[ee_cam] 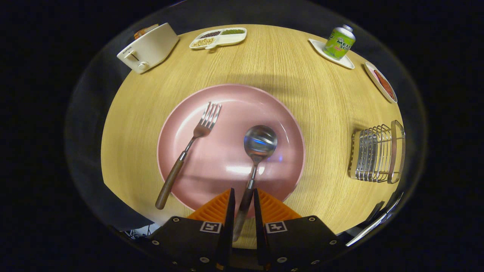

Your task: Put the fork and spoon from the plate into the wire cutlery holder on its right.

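Gripper view — claw (242, 197) astride spoon (254, 158) handle

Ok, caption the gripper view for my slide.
Tongs straddle the spoon handle on the pink plate, fork alongside, wire holder waiting.

Staged dining setup in booth; wooden table (264, 60) w/ toaster (148, 48), snack tray (218, 37), soda can (339, 42).

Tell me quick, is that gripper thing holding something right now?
Gripper: its fingers sit on either side of the spoon handle, nearly closed; whether both press on it cannot be told.
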Demonstrator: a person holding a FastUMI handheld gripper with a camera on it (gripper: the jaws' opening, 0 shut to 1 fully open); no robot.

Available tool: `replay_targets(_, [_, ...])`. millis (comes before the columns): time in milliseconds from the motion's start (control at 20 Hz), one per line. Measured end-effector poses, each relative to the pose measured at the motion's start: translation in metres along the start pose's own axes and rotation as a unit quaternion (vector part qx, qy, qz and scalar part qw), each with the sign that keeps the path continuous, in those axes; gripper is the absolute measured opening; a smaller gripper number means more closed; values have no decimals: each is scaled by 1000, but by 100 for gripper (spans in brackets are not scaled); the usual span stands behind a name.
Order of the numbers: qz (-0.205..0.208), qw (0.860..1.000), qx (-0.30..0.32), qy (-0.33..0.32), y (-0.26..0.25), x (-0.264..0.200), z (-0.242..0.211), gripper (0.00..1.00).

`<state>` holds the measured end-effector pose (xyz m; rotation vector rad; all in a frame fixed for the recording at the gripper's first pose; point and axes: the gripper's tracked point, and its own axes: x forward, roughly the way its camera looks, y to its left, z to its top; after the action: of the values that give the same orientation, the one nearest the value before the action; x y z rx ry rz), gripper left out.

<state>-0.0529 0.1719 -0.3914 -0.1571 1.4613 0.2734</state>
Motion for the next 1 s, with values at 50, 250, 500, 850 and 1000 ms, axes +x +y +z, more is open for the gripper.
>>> replay_targets(50, [-5,1000,-2,4,-2,2,-1,25])
replay_targets(250, [-15,1000,5,9,-6,6,2,15])
replay_targets(500, [-15,1000,5,8,-4,7,7,6])
replay_targets(850, [-17,999,22,-26,7,-13,7,4])
replay_targets(1000, [-23,998,38,-44,11,-24,7,4])
